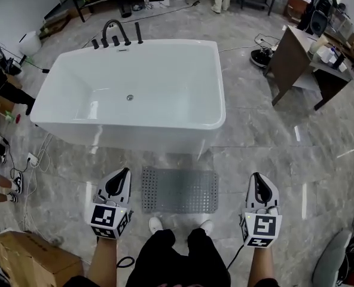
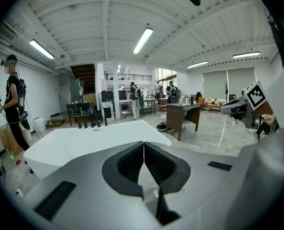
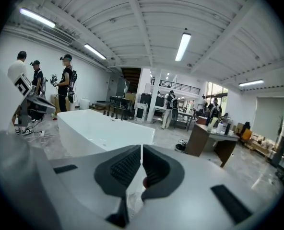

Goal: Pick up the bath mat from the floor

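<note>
Bath mat (image 1: 179,189), grey rect. w/ dotted texture, flat on floor (image 1: 266,154); left gripper (image 1: 125,172) & right gripper (image 1: 256,176) jaws pressed together.

A grey, rectangular bath mat (image 1: 179,189) is seen spread flat on the pale, marbled floor (image 1: 272,160); its surface is covered by close, even rows of small dots, and its corners are rounded; no fold or lifted edge is seen. Its long sides are set parallel to the near wall of the white bathtub (image 1: 165,133), just beside that wall, with a narrow strip of floor left between; its near edge is met, or nearly met, by the toes of two white shoes (image 1: 156,224).
</note>
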### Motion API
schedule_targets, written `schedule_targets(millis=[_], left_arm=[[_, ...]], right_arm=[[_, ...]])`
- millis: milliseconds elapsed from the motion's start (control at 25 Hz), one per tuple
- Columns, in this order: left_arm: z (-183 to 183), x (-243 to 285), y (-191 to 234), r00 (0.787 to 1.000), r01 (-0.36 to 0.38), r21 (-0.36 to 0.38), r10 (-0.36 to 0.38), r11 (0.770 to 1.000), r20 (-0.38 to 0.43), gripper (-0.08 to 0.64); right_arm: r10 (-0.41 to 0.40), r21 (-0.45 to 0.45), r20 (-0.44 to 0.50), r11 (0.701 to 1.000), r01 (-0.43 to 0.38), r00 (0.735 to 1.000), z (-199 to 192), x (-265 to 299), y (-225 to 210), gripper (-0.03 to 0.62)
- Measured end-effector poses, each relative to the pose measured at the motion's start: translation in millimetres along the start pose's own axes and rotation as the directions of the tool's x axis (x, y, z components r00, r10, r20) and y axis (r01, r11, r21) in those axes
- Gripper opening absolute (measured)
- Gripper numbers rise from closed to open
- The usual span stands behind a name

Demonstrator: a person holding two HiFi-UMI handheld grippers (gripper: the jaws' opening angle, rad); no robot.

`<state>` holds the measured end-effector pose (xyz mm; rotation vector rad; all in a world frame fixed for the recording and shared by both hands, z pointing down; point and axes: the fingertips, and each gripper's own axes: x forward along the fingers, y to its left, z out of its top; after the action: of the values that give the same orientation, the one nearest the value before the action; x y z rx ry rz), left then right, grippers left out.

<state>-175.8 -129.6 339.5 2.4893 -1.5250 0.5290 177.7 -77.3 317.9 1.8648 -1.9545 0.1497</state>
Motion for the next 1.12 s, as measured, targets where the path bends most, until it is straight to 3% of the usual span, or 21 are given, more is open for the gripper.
schedule_targets(millis=[360,1120], left_arm=[[-72.8,34.7,6.6,0.999,-0.036,0.001,0.036,0.999,-0.024,0.009],[-293.9,122.3,28.5,0.987,-0.158,-0.008,0.158,0.987,-0.037,0.009]], right_arm=[[0.02,-0.029,-0.019,0.999,-0.021,1.0,-61.6,43.5,11.4,0.023],[0.069,-0.042,-0.061,0.997,-0.072,0.996,-280.4,162.6,50.1,0.023]])
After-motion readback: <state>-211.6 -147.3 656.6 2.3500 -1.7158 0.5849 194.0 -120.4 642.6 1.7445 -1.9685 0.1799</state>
